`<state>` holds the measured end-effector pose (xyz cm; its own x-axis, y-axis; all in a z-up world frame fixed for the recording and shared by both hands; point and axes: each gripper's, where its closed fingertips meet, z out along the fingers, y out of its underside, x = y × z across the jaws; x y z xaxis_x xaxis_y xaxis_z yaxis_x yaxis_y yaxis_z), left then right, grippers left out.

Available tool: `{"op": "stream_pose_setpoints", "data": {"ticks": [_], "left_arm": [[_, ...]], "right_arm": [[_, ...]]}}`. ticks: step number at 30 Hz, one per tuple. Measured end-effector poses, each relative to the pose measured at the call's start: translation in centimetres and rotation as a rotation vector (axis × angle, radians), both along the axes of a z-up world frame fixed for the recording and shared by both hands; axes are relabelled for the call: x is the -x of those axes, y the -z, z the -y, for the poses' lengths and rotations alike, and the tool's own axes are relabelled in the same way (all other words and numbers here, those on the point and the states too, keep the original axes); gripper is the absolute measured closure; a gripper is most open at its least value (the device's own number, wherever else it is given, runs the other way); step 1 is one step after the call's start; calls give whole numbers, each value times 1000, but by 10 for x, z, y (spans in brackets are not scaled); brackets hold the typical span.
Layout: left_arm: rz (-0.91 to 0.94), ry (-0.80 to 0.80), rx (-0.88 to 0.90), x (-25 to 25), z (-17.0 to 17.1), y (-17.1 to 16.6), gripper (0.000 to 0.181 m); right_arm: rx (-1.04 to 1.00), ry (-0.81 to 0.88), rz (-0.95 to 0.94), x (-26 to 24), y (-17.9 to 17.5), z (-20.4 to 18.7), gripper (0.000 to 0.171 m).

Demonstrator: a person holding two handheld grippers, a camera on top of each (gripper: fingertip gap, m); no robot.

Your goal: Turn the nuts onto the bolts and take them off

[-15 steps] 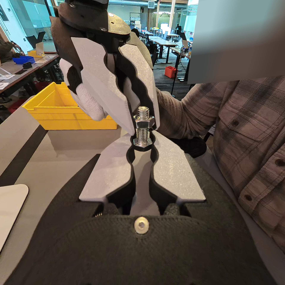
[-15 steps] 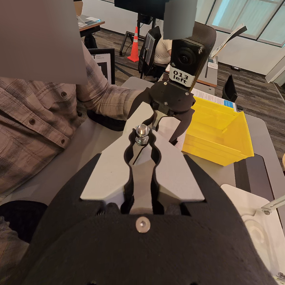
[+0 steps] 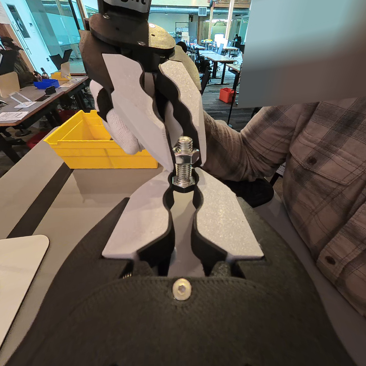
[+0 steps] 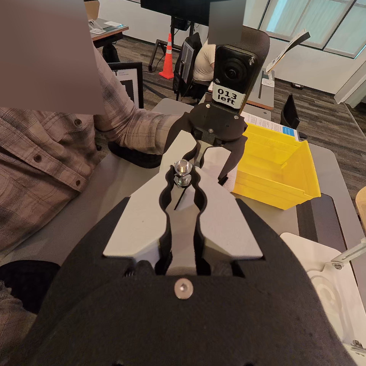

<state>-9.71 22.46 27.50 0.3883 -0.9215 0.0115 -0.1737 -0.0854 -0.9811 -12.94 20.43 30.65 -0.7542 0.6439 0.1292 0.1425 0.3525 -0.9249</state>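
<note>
Left gripper point(image 3: 183, 183), grey-fingered with black liners, is clamped on the hexagonal head of the upright silver threaded steel bolt point(image 3: 182, 172). Right gripper point(image 3: 185, 160) comes down from above, tips closed on the silver hexagonal steel nut point(image 3: 186, 155), which sits near the top of the thread (a few turns of thread show above it). Bolt and nut are held in the air above the grey counter point(image 3: 39, 190). A yellow plastic bin point(image 3: 95, 150) stands behind on the counter. A person's plaid shirt sleeve point(image 3: 257, 146) is alongside.
</note>
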Motion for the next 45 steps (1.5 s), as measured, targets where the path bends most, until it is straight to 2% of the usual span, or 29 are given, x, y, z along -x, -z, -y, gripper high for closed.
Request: {"op": "stream_pose_setpoints", "data": {"ticks": [5,10,15,23,30,31,33,35,37,39,41,45], "left_arm": [[12,-31,-1,4,-5,-1,167],[27,-64,1,8,-12,-2,167],[59,-104,6,13,-19,-5,167],[135,-222,26,28,-39,-10,167],[139,-228,31,28,-40,-10,167],[135,-222,32,28,-39,-10,167],[137,-218,9,27,-36,-14,167],[133,-222,23,27,-36,-14,167],[121,-232,29,28,-38,-11,167],[125,-235,39,28,-40,-9,167],[126,-250,44,29,-43,-8,167],[121,-241,46,28,-41,-8,167]], "right_arm": [[10,32,-12,4,-3,-4,155],[15,77,-33,8,-6,-12,142],[30,120,-47,13,-9,-21,143],[104,229,-107,28,-19,-45,133],[113,257,-95,33,-12,-56,131],[115,304,-99,36,-13,-66,133],[156,509,-113,45,-16,-108,137],[179,455,-109,39,-13,-106,141],[170,379,-101,34,-10,-92,130],[143,308,-101,32,-10,-75,128],[103,274,-89,34,-5,-63,120],[116,268,-88,38,-5,-60,121]]}}
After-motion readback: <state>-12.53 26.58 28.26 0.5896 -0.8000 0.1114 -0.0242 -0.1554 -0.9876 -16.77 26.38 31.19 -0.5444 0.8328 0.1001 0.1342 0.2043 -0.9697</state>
